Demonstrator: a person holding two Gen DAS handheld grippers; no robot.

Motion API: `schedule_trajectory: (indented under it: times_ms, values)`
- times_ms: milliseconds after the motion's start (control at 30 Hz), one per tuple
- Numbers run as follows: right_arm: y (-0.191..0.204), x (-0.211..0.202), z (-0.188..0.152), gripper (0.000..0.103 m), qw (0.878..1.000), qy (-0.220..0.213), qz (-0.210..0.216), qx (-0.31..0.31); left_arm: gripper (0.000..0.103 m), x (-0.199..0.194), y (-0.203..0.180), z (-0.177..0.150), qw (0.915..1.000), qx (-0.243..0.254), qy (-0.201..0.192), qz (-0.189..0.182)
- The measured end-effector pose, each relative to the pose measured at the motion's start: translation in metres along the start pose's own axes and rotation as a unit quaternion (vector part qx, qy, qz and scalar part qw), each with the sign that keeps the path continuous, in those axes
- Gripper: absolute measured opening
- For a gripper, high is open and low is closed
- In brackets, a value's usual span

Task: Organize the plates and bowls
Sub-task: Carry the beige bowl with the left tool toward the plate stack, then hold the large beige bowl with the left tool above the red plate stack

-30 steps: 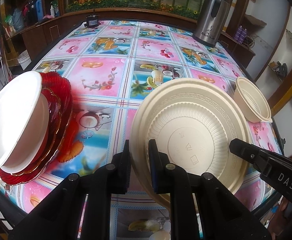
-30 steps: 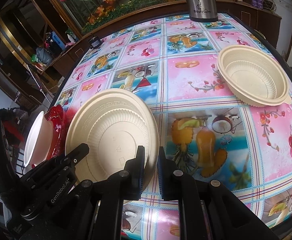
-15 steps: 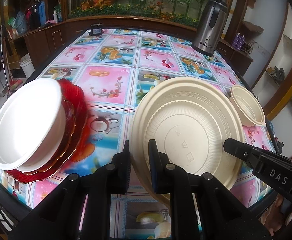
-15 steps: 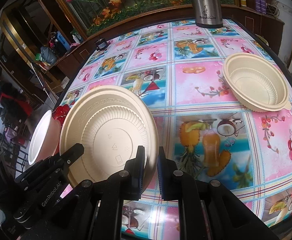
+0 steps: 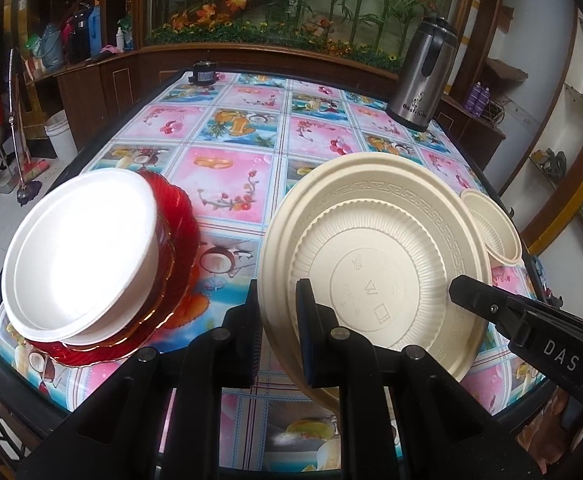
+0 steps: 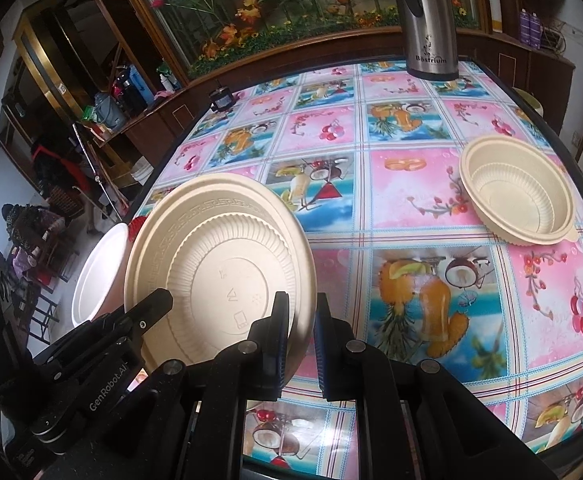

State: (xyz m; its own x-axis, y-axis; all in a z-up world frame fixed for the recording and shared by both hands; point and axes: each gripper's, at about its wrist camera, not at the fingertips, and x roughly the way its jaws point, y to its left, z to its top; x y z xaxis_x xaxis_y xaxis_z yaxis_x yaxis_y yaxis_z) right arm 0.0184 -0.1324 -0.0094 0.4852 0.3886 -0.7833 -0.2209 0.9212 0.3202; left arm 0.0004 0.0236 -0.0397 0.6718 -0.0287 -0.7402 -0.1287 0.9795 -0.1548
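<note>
A large cream plate (image 5: pixel 371 272) (image 6: pixel 219 264) hangs upside down, tilted, above the near edge of the table. My left gripper (image 5: pixel 277 292) is shut on its left rim. Opposite it, my right gripper (image 6: pixel 301 304) is shut on the right rim. To the left, a white bowl (image 5: pixel 79 252) (image 6: pixel 99 268) sits on a stack of red glass plates (image 5: pixel 175 216). A cream ribbed bowl (image 6: pixel 519 196) (image 5: pixel 491 224) stands upright on the table to the right, apart from the grippers.
The table wears a pink and blue fruit-pattern cloth (image 5: pixel 227 184). A steel thermos jug (image 5: pixel 423 76) (image 6: pixel 427 20) stands at its far right, a small black object (image 5: pixel 203 72) at its far edge. Wooden cabinets and a planter run behind.
Both grippers have risen with the cream plate held between them, so the table, the red stack and the cream bowl sit lower and farther off.
</note>
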Motion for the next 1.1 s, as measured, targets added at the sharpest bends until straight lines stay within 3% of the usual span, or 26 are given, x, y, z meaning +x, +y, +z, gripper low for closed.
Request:
schedule_trajectory:
  times_ms: [533,1100]
  values:
    - [0.028,-0.004,0.010,0.012,0.999,-0.014,0.022,-0.028,0.013,-0.023,0.024,0.008,0.9991,-0.020,-0.033,0.018]
    - [0.087,0.000,0.029,0.012,0.995,-0.026,0.051,-0.079,0.013,-0.045,0.075,0.026,0.9940,-0.070,-0.070,0.047]
